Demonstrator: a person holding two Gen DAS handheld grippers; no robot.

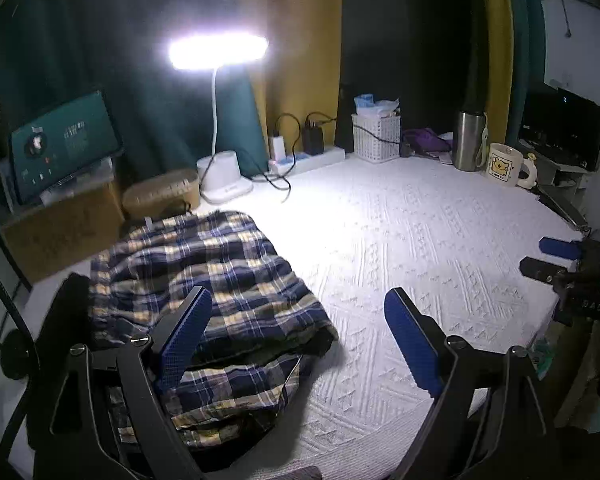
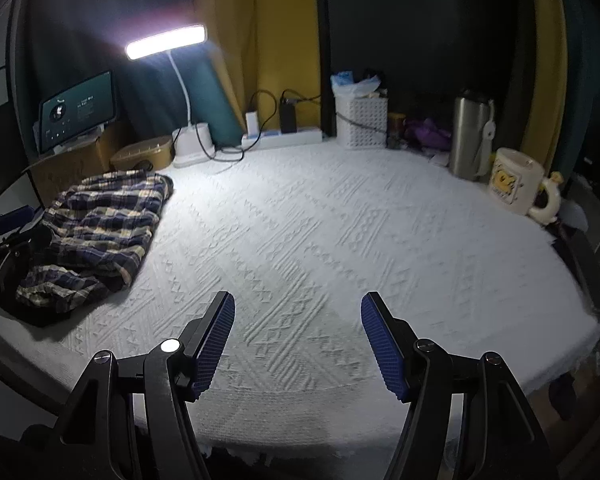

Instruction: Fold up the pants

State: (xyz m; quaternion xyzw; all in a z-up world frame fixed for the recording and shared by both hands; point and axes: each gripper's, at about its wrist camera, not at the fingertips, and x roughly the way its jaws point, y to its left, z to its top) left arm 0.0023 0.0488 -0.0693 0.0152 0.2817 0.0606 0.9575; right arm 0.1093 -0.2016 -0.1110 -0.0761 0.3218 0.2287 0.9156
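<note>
Lying bunched at the left of the table (image 2: 340,240), the plaid pants (image 1: 204,280) stretch from lower left toward the lamp; the left gripper (image 1: 300,332), fingers spread, hangs just over them, while the right gripper (image 2: 298,340), also spread, is well apart.

A dim room where a lit white desk lamp (image 1: 218,54) shines on a bench covered by a white textured cloth (image 2: 340,240), backed by dark green and mustard yellow curtains (image 1: 300,40), with a power strip (image 1: 308,158), white basket (image 1: 376,136), steel flask (image 2: 470,136) and cartoon mug (image 1: 504,164) along the far edge.
</note>
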